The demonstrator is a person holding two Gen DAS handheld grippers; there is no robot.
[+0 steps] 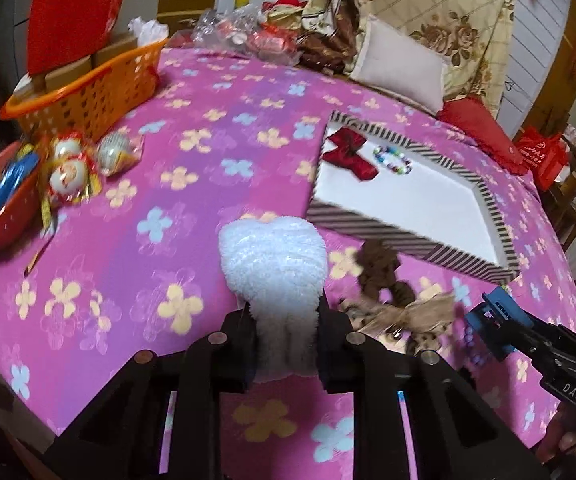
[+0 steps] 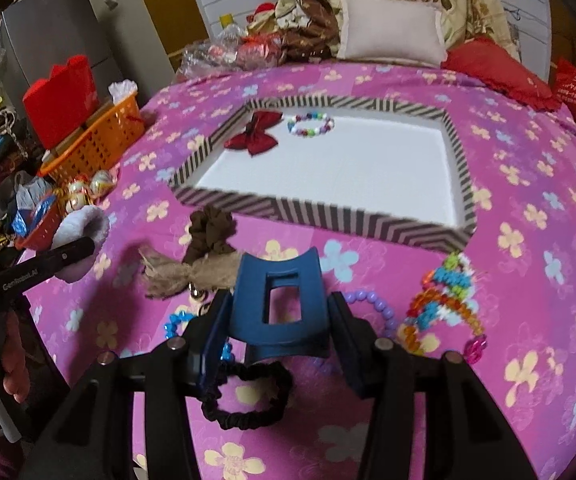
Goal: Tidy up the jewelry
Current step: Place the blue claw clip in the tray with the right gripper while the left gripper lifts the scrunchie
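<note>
On gripper (image 2: 76,254) arm: "GenRobot.AI"; other: "DAS".

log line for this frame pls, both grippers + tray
left gripper: shut on white scrunchie | right gripper: shut on blue hair claw | striped tray: red bow, bead bracelet

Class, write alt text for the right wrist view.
The right gripper grips a blue plastic claw hair clip above a pink flowered bedspread. Ahead lies a striped-rimmed white tray holding a red satin bow and a multicoloured bead bracelet.
</note>
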